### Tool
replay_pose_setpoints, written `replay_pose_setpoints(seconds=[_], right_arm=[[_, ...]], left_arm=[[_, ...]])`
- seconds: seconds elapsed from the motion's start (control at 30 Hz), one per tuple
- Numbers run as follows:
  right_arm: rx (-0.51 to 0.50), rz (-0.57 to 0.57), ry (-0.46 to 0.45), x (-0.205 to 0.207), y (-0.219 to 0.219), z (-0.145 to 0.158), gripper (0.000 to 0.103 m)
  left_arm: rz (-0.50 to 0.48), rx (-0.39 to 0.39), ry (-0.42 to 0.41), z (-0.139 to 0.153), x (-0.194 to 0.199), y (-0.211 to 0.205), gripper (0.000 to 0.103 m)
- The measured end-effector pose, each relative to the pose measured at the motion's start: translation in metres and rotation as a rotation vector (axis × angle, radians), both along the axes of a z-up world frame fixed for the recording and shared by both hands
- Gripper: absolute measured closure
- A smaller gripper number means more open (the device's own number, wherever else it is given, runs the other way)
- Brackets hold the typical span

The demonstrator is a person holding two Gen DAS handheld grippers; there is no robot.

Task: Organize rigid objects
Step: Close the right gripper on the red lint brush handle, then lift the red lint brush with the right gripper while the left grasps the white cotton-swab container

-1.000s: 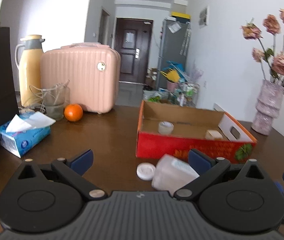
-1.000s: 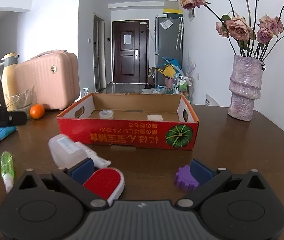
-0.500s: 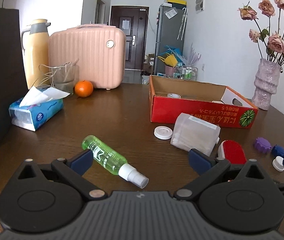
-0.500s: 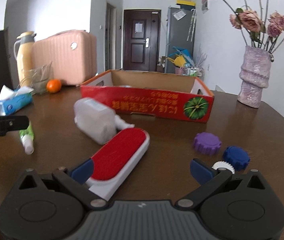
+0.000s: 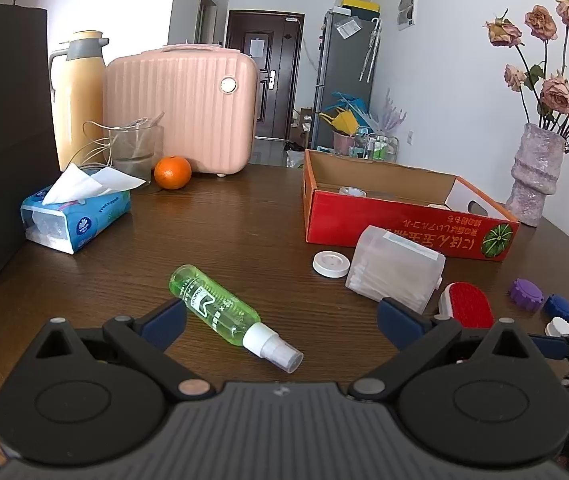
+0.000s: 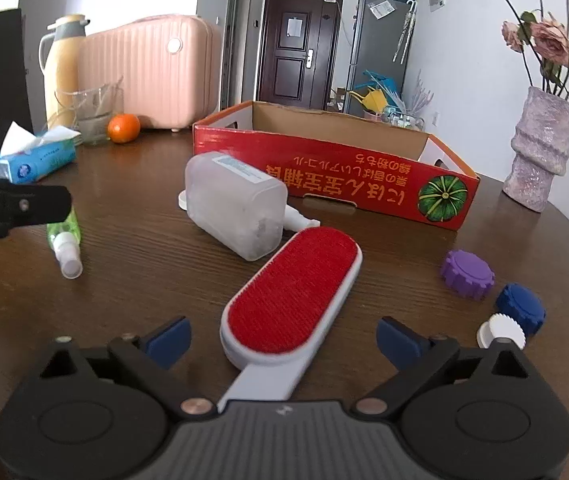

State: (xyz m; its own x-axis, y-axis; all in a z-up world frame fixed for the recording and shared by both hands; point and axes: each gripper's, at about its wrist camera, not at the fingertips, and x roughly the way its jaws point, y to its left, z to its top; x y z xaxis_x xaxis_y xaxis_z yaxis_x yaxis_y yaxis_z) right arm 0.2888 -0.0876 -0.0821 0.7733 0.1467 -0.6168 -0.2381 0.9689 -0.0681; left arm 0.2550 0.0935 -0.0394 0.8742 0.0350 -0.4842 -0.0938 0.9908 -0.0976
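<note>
Right gripper [image 6: 282, 334]: jaws stood wide and had just been closing; the lint brush [image 6: 292, 300] lay between them, pads clear of it.
Left gripper [image 5: 280, 318]: jaws wide, holding nothing; green spray bottle [image 5: 220, 308] lay between the pads, untouched.
Brush location: flat on the table [image 6: 144, 280], just beside the translucent container [image 6: 236, 208], at 7 o'clock from the red box [image 6: 336, 164].
Long axis: ran from 7 to 1 o'clock; red pad pointed toward the box, handle toward the gripper.
Handling: judged light, rigid, smooth plastic edges; bristle face soft.
Hold point: the narrow white handle, across its width.
</note>
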Motion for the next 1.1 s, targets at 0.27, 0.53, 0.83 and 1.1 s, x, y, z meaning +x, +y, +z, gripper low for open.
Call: replay_pose_setpoints(seconds=[0.27,0.53,0.83,1.1], right_arm=[[0.036,-0.023,0.032,0.013,-0.003,-0.006,0.027],[0.097,-0.039,0.027,0.015,-0.011,-0.009,0.041],[0.126,-0.031,-0.001,0.007,-0.016,-0.005,0.046],[0.176,-0.053,-0.097,-0.01,-0.039,0.01,0.046]], left_arm=[[0.01,-0.002,0.011,-0.001,0.002,0.001,0.0],[0.018,0.004,0.02,-0.003,0.004,0.001,0.0],[0.036,0.011,0.027,-0.005,0.006,0.001,0.0],[0.046,0.014,0.029,-0.007,0.006,0.0,0.0]])
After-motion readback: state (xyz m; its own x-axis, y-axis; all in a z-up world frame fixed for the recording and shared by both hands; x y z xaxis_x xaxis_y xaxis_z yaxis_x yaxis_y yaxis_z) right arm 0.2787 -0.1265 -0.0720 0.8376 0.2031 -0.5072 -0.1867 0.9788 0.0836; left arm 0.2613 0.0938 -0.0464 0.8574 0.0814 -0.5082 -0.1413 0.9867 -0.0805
